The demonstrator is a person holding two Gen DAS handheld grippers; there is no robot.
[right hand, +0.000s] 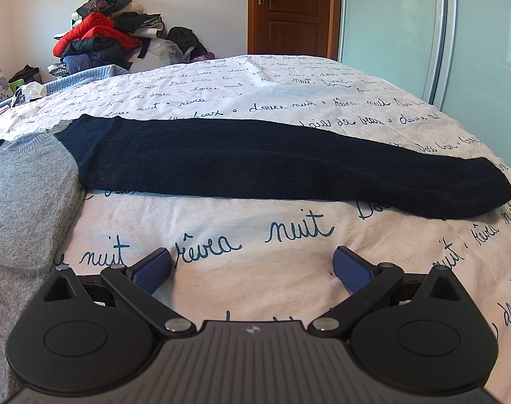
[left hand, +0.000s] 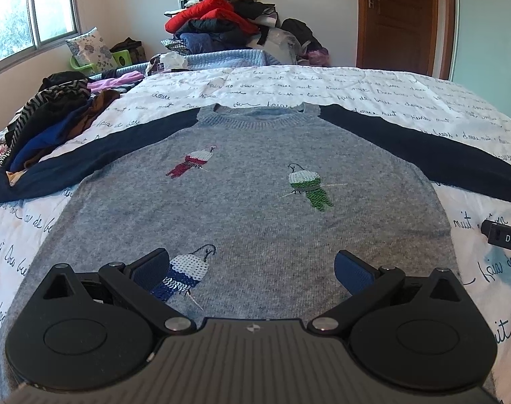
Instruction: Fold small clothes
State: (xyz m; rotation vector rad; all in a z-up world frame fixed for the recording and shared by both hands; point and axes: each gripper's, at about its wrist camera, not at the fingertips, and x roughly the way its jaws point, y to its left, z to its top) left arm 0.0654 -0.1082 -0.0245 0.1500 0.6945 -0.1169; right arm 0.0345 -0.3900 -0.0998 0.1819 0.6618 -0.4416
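A grey knit sweater [left hand: 248, 208] with dark navy sleeves and three sequin birds lies flat, face up, on the bed, both sleeves spread out sideways. My left gripper [left hand: 252, 269] is open and empty, over the sweater's lower front near the blue bird. My right gripper [right hand: 252, 269] is open and empty, over bare bedspread to the right of the sweater body [right hand: 23, 195], short of the right sleeve [right hand: 262, 165]. The tip of the right gripper shows at the right edge of the left wrist view [left hand: 504, 239].
The bed has a white bedspread with handwritten script [right hand: 289, 94]. A heap of loose clothes [left hand: 50, 124] lies at the left of the bed. A big pile of clothes [left hand: 228, 23] stands behind the bed. A wooden door [right hand: 289, 10] and a sliding glass wardrobe [right hand: 457, 50] are at the right.
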